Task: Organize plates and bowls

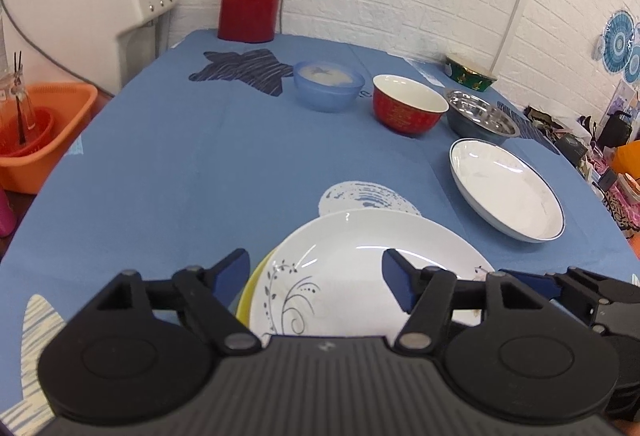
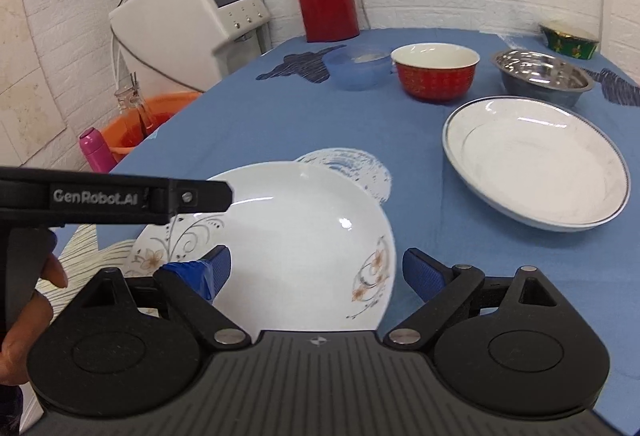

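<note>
The tabletop (image 1: 200, 163), covered in a blue cloth with shell and starfish prints, carries all the crockery. Nearest you lies the white floral-patterned round plate (image 2: 304, 248), resting on a yellow plate (image 1: 250, 292) of which only a sliver of rim shows at its left edge; this two-plate stack appears to be the collection point. Ahead and to the right, well apart from the stack, sits the white shallow plate with a dark rim line (image 2: 536, 163), upright with its opening facing up. Being round, it has no long axis, so any rim point serves for a grasp. Beyond it, three bowls stand in a row, all upright: the stainless steel bowl (image 2: 544, 75), the red ceramic bowl with a white interior (image 2: 436, 75) and the translucent blue plastic bowl (image 1: 328, 85). Your left gripper (image 1: 316, 276) hovers over the stack with its fingers spread and empty. Your right gripper (image 2: 316, 272) hovers over the floral plate's near right part, fingers likewise spread and holding nothing. The step in hand is judged to be plate stacking. The next move calls for your right gripper to reach the dark-rimmed plate, close on its near rim, and set it level on the stack.
</note>
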Available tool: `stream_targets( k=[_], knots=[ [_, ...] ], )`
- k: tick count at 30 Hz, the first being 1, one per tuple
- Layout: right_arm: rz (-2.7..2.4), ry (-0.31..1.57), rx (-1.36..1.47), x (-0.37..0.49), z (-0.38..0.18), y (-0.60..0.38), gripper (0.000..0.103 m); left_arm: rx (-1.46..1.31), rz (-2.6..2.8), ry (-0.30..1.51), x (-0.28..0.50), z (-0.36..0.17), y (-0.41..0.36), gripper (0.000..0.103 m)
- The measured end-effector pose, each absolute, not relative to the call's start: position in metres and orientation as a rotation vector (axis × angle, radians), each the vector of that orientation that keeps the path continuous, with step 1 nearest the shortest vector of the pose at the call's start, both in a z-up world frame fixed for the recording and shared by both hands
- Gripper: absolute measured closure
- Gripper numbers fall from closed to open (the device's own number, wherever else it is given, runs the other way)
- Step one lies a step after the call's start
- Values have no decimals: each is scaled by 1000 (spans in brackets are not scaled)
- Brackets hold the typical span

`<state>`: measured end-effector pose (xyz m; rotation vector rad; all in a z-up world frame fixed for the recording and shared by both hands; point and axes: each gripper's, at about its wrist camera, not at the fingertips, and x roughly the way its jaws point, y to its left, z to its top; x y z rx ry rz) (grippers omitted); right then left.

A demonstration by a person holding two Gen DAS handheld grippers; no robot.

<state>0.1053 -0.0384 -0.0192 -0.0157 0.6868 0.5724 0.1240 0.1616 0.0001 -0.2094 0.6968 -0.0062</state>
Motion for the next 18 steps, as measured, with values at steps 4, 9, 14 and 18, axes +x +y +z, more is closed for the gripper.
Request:
stream_targets(
  k=[4,9,14,18],
  knots=[
    [555,669,-142,96,-22,-23,22,-204,-3,706,123,-1,159,37],
    [532,617,-145,93,-11,-30,22,-219,8,705,123,0,163,37],
    [537,613,-194,89,-12,-20,20,-241,8,711,124,0,165,36],
    [550,619,-165,92,-11,-24,20,-237,13,714,124,0,166,36]
  ],
)
